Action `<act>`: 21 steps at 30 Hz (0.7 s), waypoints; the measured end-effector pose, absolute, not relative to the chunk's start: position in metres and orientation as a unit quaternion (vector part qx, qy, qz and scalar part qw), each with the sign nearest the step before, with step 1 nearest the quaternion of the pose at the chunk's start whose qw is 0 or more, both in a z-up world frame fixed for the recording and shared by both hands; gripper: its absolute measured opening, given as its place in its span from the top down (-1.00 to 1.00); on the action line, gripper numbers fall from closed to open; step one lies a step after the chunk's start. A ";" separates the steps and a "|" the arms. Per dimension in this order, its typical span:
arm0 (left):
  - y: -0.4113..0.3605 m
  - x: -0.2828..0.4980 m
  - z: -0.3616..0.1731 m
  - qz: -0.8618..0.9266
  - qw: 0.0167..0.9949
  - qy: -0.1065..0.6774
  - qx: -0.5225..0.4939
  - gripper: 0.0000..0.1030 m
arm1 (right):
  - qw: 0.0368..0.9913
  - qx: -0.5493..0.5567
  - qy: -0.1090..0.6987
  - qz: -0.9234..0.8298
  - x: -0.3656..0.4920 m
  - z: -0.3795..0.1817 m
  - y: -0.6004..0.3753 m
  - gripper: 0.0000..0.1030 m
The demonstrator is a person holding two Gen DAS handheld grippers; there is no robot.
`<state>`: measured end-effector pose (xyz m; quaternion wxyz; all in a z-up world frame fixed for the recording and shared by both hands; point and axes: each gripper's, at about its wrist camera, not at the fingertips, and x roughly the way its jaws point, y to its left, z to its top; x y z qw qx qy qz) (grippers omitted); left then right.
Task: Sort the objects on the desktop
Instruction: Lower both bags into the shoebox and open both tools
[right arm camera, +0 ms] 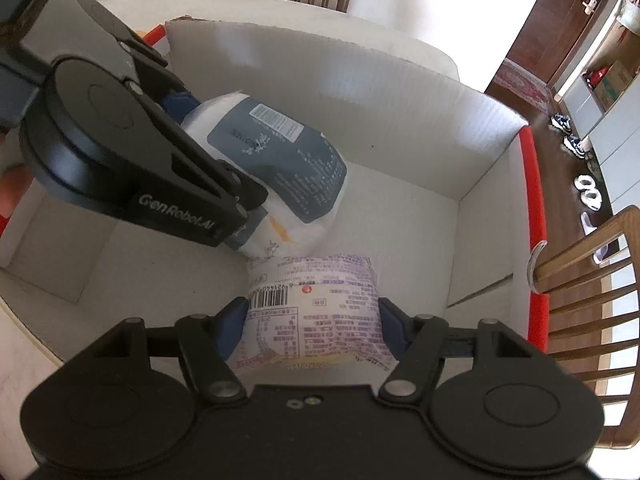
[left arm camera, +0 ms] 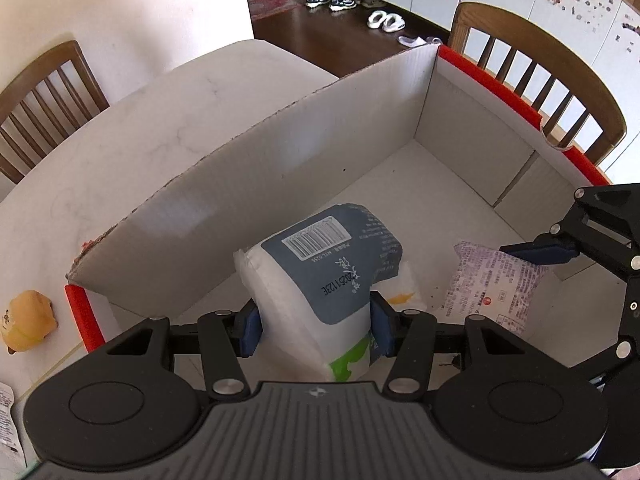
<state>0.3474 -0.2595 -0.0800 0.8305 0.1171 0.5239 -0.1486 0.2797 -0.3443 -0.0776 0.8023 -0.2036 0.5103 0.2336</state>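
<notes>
A white cardboard box [left arm camera: 280, 160] with red edges stands open on the table. Inside it my left gripper [left arm camera: 316, 330] is shut on a white and dark-blue soft pack [left arm camera: 320, 256], held tilted with its barcode side up. The same pack [right arm camera: 280, 152] shows in the right wrist view, with my left gripper [right arm camera: 218, 164] around it. Beside it my right gripper [right arm camera: 312, 320] is shut on a purple-printed snack packet [right arm camera: 316, 300], low over the box floor [right arm camera: 400, 208]. That packet [left arm camera: 496, 284] also shows at the right of the left wrist view, under one of the right gripper's fingers [left arm camera: 540, 250].
A yellow toy [left arm camera: 28, 320] lies on the marble table [left arm camera: 180, 92] left of the box. A printed packet [left arm camera: 6, 420] peeks in at the lower left edge. Wooden chairs [left arm camera: 52, 92] [left arm camera: 540, 92] [right arm camera: 592, 280] stand around the table. The far half of the box floor is bare.
</notes>
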 end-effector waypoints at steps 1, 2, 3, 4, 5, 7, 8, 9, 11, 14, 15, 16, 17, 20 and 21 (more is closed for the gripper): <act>-0.260 0.347 -0.080 -0.148 0.830 0.524 0.118 -0.03 | 0.803 -0.204 0.510 0.232 0.281 -0.078 -0.344 -0.35; -0.260 0.347 -0.080 -0.148 0.830 0.525 0.118 -0.03 | 0.803 -0.204 0.510 0.232 0.282 -0.078 -0.345 -0.37; -0.261 0.347 -0.080 -0.147 0.830 0.524 0.119 -0.03 | 0.803 -0.205 0.509 0.231 0.282 -0.078 -0.345 -0.38; -0.261 0.346 -0.079 -0.149 0.831 0.523 0.119 -0.03 | 0.806 -0.205 0.506 0.230 0.281 -0.075 -0.341 -0.44; -0.261 0.345 -0.079 -0.150 0.831 0.522 0.120 -0.08 | 0.809 -0.203 0.502 0.229 0.280 -0.073 -0.342 -0.55; -0.261 0.345 -0.077 -0.145 0.833 0.519 0.121 -0.25 | 0.815 -0.197 0.494 0.231 0.280 -0.068 -0.343 -0.63; -0.260 0.344 -0.077 -0.144 0.835 0.517 0.121 -0.37 | 0.816 -0.194 0.492 0.231 0.281 -0.065 -0.344 -0.64; -0.259 0.342 -0.075 -0.142 0.838 0.513 0.120 -0.42 | 0.818 -0.193 0.491 0.230 0.281 -0.063 -0.344 -0.64; -0.258 0.341 -0.073 -0.141 0.840 0.510 0.117 -0.44 | 0.820 -0.192 0.488 0.230 0.280 -0.060 -0.345 -0.66; -0.256 0.338 -0.067 -0.139 0.845 0.504 0.111 -0.55 | 0.823 -0.188 0.484 0.231 0.278 -0.054 -0.351 -0.66; -0.256 0.336 -0.065 -0.140 0.847 0.501 0.110 -0.59 | 0.824 -0.186 0.482 0.231 0.278 -0.054 -0.353 -0.66; -0.255 0.336 -0.064 -0.141 0.847 0.501 0.107 -0.59 | 0.826 -0.184 0.480 0.231 0.274 -0.052 -0.355 -0.66; -0.254 0.334 -0.061 -0.141 0.848 0.499 0.105 -0.60 | 0.829 -0.183 0.475 0.232 0.272 -0.049 -0.356 -0.66; -0.251 0.327 -0.053 -0.143 0.855 0.488 0.102 -0.63 | 0.836 -0.182 0.462 0.235 0.265 -0.038 -0.360 -0.66; -0.250 0.324 -0.049 -0.145 0.857 0.484 0.101 -0.64 | 0.837 -0.178 0.459 0.237 0.263 -0.034 -0.360 -0.66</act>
